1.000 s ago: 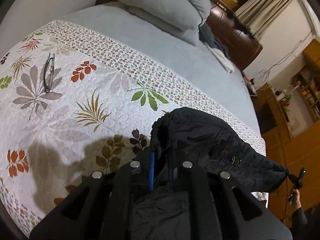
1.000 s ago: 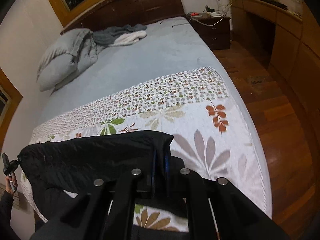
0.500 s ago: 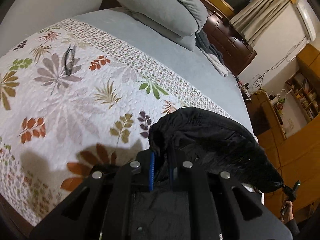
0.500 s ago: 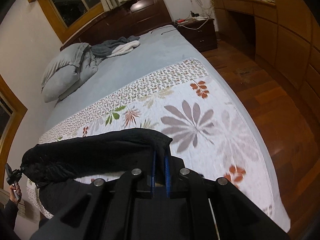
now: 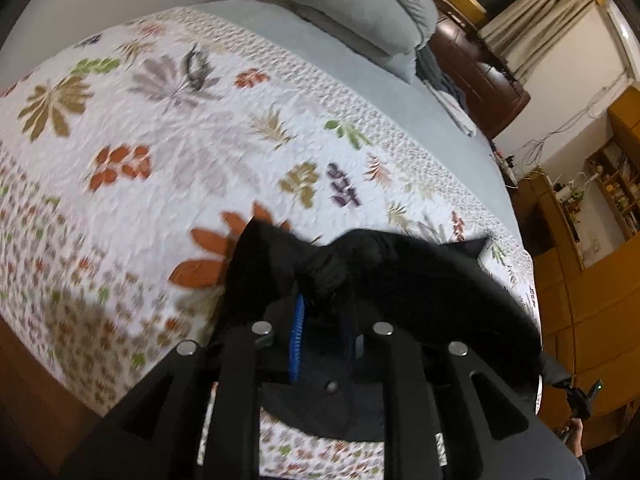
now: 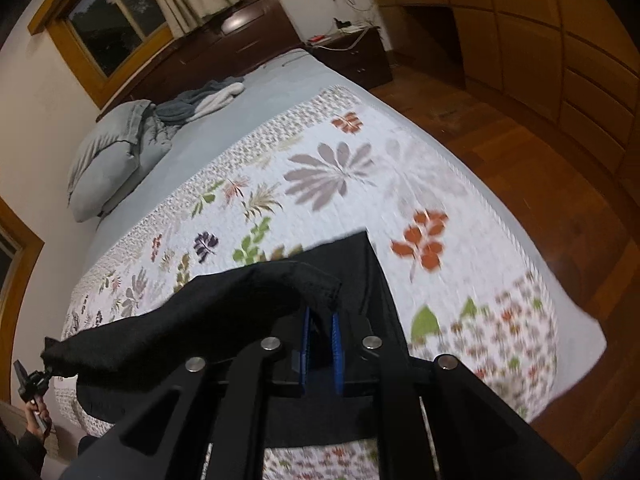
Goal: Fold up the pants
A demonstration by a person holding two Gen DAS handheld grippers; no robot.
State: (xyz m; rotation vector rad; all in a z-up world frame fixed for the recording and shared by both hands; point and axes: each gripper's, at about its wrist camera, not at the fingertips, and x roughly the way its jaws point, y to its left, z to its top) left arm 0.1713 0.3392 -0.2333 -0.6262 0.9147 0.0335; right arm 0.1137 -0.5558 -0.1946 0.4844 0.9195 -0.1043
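The black pants [image 5: 420,280] hang stretched between my two grippers over the near end of the leaf-print quilt [image 5: 160,140]. My left gripper [image 5: 322,308] is shut on one corner of the pants. My right gripper [image 6: 320,316] is shut on the other corner of the pants [image 6: 224,300], and a lower layer [image 6: 360,264] lies flat on the quilt [image 6: 440,200]. In each view the other gripper shows far off at the end of the cloth, in the left wrist view [image 5: 580,396] and in the right wrist view [image 6: 30,380].
Grey pillows [image 5: 360,20] and a heap of clothes [image 6: 208,98] lie at the head of the bed. A dark headboard [image 6: 240,40] and nightstand [image 6: 352,54] stand behind. Wooden floor [image 6: 520,152] and wooden cabinets [image 6: 560,40] lie to the right of the bed.
Both grippers have pulled back toward the foot of the bed, carrying the pants. The pants now sit lower and nearer the quilt's near edge, and more quilt shows ahead.
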